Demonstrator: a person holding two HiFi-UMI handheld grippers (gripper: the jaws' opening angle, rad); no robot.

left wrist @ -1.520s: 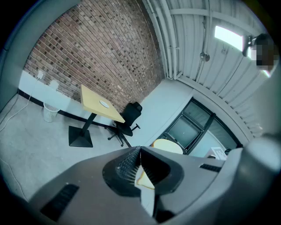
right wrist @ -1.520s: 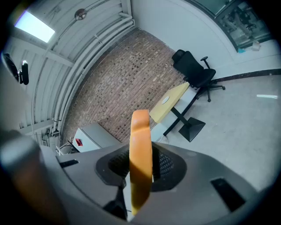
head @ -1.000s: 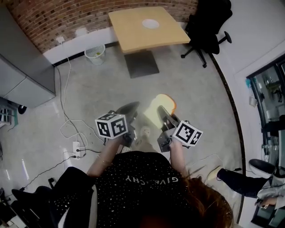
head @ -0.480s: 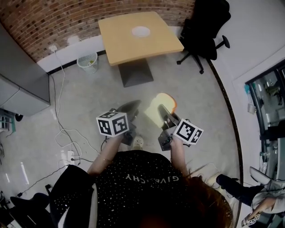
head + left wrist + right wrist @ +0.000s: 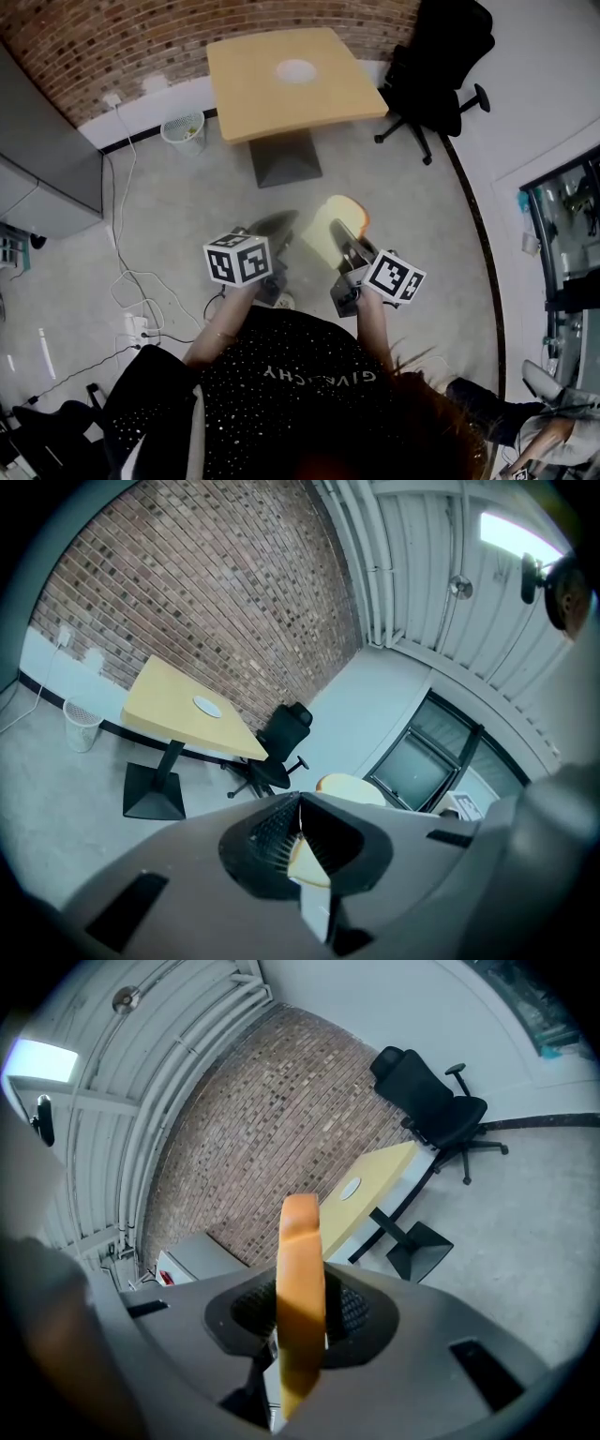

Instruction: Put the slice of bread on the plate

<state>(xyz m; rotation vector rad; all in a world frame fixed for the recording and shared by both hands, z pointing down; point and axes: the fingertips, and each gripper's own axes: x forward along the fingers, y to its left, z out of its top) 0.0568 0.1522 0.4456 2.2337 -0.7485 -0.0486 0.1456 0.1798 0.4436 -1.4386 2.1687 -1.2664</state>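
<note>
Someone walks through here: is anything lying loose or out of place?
Loose cables trail across the floor to a power strip, left of the person: a possible trip hazard. Otherwise nothing: the bread slice stands on edge in the right gripper, and the plate lies bare on the table.

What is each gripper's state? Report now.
Left gripper: closed, nothing gripped.
Right gripper: closed on the slice of bread.
</note>
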